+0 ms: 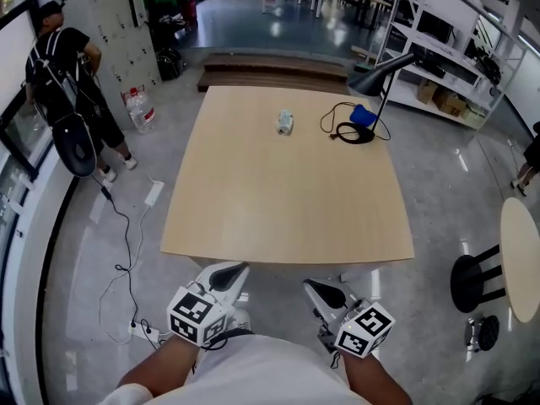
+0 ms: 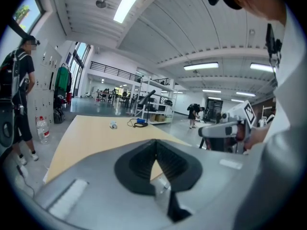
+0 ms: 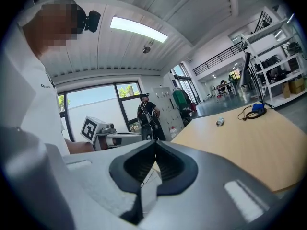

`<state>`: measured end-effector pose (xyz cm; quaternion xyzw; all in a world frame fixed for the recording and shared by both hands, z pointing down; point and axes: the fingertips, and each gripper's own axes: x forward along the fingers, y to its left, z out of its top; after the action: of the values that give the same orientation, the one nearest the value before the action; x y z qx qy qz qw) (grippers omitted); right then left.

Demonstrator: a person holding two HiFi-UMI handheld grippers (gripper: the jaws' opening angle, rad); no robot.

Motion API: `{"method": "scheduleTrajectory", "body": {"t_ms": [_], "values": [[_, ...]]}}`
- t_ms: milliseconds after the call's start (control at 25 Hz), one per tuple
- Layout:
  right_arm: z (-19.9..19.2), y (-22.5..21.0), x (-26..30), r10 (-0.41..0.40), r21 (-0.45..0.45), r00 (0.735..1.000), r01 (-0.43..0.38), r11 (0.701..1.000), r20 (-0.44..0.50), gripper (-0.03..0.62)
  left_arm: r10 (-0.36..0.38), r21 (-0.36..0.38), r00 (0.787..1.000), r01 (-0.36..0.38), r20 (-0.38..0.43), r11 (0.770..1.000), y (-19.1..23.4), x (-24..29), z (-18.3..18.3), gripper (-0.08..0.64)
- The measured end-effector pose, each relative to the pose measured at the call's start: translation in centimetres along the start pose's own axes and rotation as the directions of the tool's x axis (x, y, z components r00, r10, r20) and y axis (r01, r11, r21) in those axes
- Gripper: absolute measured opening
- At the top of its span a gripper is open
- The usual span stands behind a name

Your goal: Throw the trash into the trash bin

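The trash (image 1: 285,123) is a small crumpled pale piece lying on the far half of the light wooden table (image 1: 278,218). It also shows small and distant as trash (image 2: 113,125) in the left gripper view and trash (image 3: 220,121) in the right gripper view. My left gripper (image 1: 240,268) and right gripper (image 1: 310,285) hover side by side just short of the table's near edge, both pointing at it. The left gripper (image 2: 156,142) has its jaws together with nothing between them. The right gripper (image 3: 155,143) is likewise shut and empty. No trash bin is in view.
A black desk lamp (image 1: 381,74) with a blue object (image 1: 364,115) and a coiled cable stands at the table's far right. A person (image 1: 67,83) stands left beside water bottles (image 1: 139,108). A power strip (image 1: 153,194) lies on the floor. A black stool (image 1: 477,278) and a round table (image 1: 523,256) are at right.
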<state>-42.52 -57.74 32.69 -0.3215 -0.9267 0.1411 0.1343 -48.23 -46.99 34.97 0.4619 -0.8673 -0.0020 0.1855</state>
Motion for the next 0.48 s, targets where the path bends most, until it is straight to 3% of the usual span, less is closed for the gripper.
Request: {"method": "scheduleTrajectory", "body": {"t_ms": [480], "values": [[2.7, 0.1, 7.8, -0.03, -0.045, 0.999, 0.029, 0.999, -0.017, 0.002, 0.0, 0.017, 1.0, 0.0, 0.028, 1.0, 7.2, -0.9, 1.5, 0.003]]}}
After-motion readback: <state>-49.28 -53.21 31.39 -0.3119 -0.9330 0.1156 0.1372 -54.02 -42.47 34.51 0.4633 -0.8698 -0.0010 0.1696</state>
